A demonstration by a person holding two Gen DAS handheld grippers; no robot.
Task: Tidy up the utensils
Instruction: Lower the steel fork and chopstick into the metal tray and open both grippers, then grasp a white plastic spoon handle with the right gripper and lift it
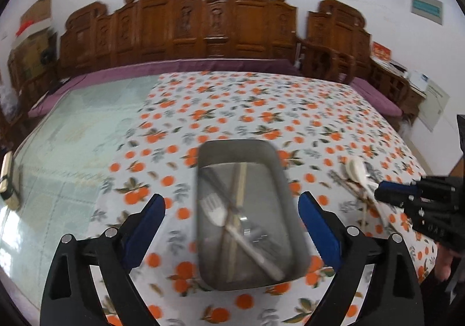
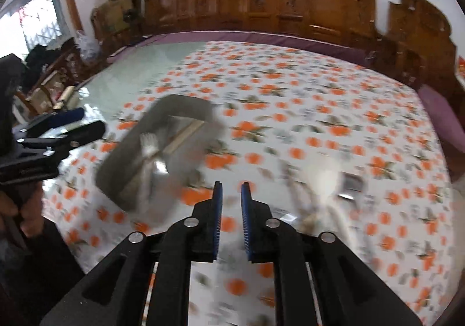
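Seen from two wrist cameras, both blurred. A surface under an orange-print cloth (image 1: 261,111). On it stood a grey tray (image 1: 203,268), already loaded with a fork (image 1: 215,209), a pair of chopsticks (image 1: 239,189) and what looked like other metal cutlery, all crossed over one another.

Left gripper (image 1: 232,227) hung over the near end of the tray, jaws wide and empty, one on each side of the tray without touching it.

Right gripper (image 2: 232,204) pointed down at bare cloth between the tray and the leftover items, jaws narrow, a small gap showing, nothing between them.

Still outside the tray, well to its right: a white spoon (image 1: 359,173) lying on the cloth, with what seemed to be more chopsticks (image 1: 364,204) beside it, too smeared to count. A small dark item (image 2: 353,183) lay near them, unidentifiable.

Judged partly done: several utensils binned, the spoon cluster left to collect. Next pick likely for the right gripper, nearest to that cluster.
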